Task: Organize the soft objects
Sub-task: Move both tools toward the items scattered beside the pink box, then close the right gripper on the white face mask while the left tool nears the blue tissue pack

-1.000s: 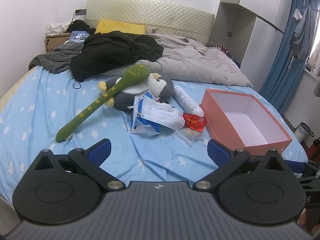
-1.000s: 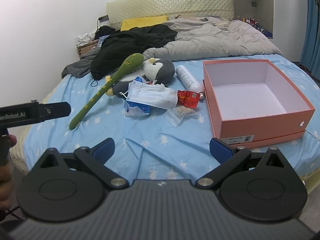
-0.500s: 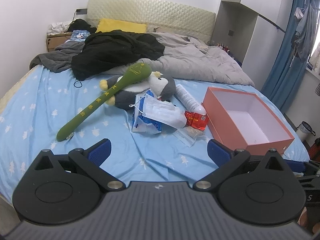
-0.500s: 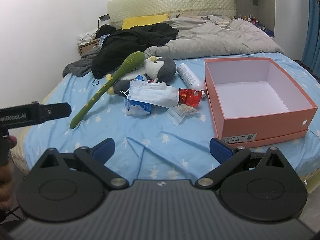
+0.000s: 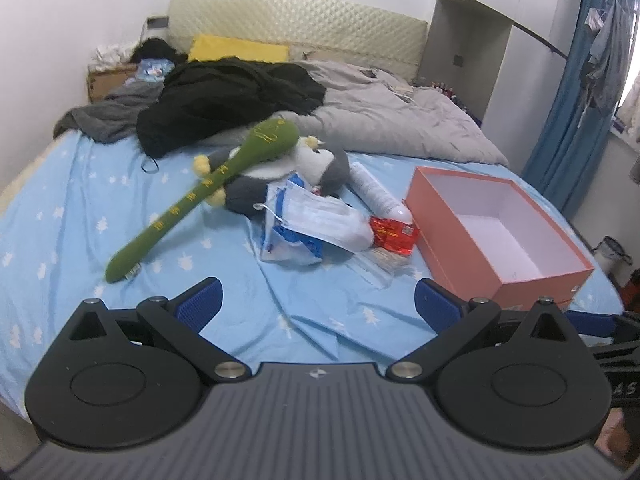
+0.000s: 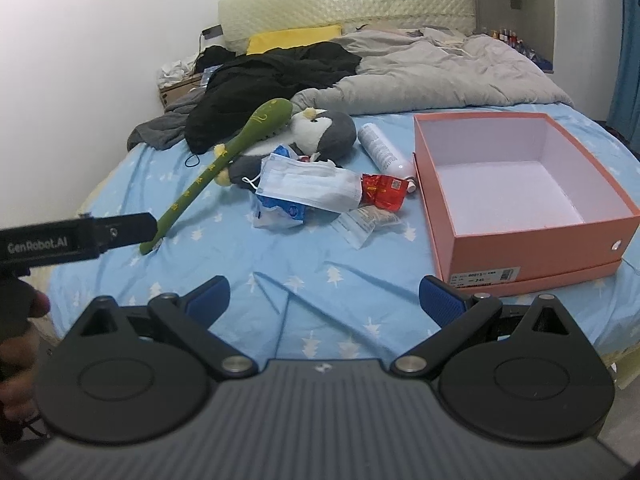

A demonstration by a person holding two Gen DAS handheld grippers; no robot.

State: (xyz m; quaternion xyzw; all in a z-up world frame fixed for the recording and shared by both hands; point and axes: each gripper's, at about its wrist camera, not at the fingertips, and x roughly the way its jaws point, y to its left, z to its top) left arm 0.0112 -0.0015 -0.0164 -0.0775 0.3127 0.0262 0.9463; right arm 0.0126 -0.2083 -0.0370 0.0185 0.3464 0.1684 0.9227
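A long green plush stick (image 5: 208,196) (image 6: 224,164) lies across a grey and white penguin plush (image 5: 304,168) (image 6: 320,132) on the blue bed sheet. A stack of white face masks (image 5: 324,218) (image 6: 308,184) lies over a blue and white bag (image 5: 288,244) (image 6: 280,212). An empty pink box (image 5: 500,228) (image 6: 520,188) stands open at the right. My left gripper (image 5: 316,304) is open and empty above the near sheet. My right gripper (image 6: 324,300) is open and empty, near the box's front corner.
A white spray can (image 6: 384,148), a red snack packet (image 6: 384,190) and a clear packet (image 6: 364,220) lie beside the box. A black garment (image 5: 228,100) and grey duvet (image 5: 400,120) cover the far bed. Blue curtain (image 5: 572,112) hangs at right.
Both cameras have drifted slightly nearer to the pile on the bed. Nothing on the bed has moved, and both grippers stay open.
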